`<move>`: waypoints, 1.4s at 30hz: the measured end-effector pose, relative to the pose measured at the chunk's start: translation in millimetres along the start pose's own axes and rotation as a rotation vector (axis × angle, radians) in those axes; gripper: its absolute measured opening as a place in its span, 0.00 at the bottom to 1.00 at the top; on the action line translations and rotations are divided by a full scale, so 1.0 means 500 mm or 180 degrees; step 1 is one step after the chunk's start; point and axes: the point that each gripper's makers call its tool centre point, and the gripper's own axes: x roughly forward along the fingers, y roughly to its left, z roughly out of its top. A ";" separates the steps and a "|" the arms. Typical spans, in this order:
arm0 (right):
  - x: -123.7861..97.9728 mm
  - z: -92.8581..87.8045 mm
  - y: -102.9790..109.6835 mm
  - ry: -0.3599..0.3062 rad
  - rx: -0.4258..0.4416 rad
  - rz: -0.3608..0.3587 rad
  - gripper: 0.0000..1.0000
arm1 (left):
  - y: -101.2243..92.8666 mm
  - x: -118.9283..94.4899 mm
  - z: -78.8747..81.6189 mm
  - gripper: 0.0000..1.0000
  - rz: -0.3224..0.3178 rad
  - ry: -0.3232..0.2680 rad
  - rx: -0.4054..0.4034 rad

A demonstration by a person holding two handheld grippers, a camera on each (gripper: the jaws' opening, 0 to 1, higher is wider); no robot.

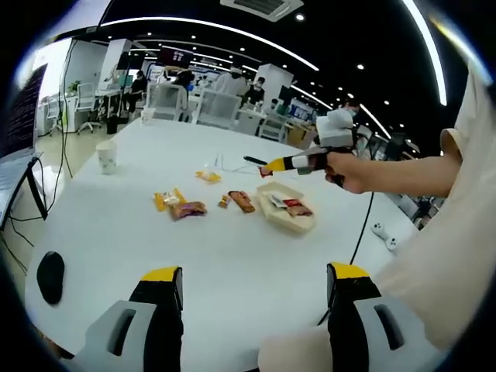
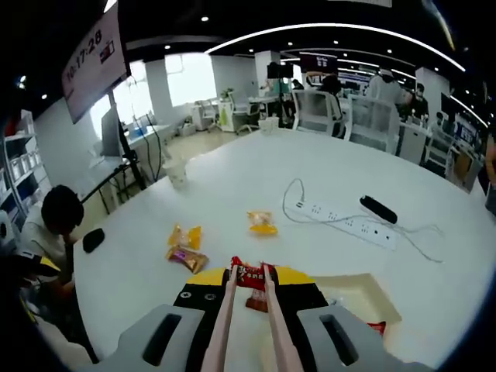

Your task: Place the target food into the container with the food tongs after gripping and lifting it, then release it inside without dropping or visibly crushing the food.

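My right gripper (image 2: 249, 290) is shut on a pair of pale food tongs (image 2: 225, 318). The tong tips pinch a red snack packet (image 2: 249, 273) held in the air. In the left gripper view a person's hand carries that right gripper (image 1: 291, 163), with the red packet (image 1: 266, 171) hanging just above the far end of the beige container (image 1: 298, 222). The container holds a couple of packets. In the right gripper view the container (image 2: 364, 298) lies low and to the right of the tongs. My left gripper (image 1: 256, 275) stands open and empty over the near table edge.
Loose snack packets lie left of the container: a yellow one (image 1: 208, 177), another yellow one (image 1: 167, 199), a brown one (image 1: 188, 209) and an orange one (image 1: 242, 201). A paper cup (image 1: 106, 156), a black mouse (image 1: 50, 275), a power strip (image 2: 341, 219) and a black remote (image 2: 378, 209) also rest on the white table (image 1: 232, 263).
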 end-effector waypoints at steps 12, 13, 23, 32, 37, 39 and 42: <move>-0.044 -0.021 -0.040 -0.0014 0.0165 -0.0191 0.21 | -0.009 0.004 0.015 0.75 -0.0089 -0.0007 0.0108; -0.047 -0.021 -0.044 -0.0021 0.0180 -0.0207 0.21 | -0.009 0.003 0.016 0.75 -0.0088 -0.0013 0.0106; -0.076 0.002 -0.062 -0.0122 0.0256 -0.0310 0.21 | -0.014 0.001 0.012 0.75 -0.0119 -0.0001 0.0108; -0.074 0.005 -0.098 -0.0168 0.0287 -0.0354 0.21 | -0.014 -0.003 0.009 0.75 -0.0114 -0.0017 0.0091; -0.080 0.001 -0.110 -0.0189 0.0331 -0.0368 0.21 | -0.015 -0.004 0.004 0.75 -0.0128 -0.0013 0.0073; -0.083 -0.001 -0.113 -0.0189 0.0331 -0.0383 0.21 | -0.016 -0.004 0.004 0.75 -0.0131 -0.0011 0.0072; -0.085 -0.004 -0.122 -0.0196 0.0358 -0.0403 0.21 | -0.015 -0.004 0.005 0.76 -0.0120 -0.0016 0.0073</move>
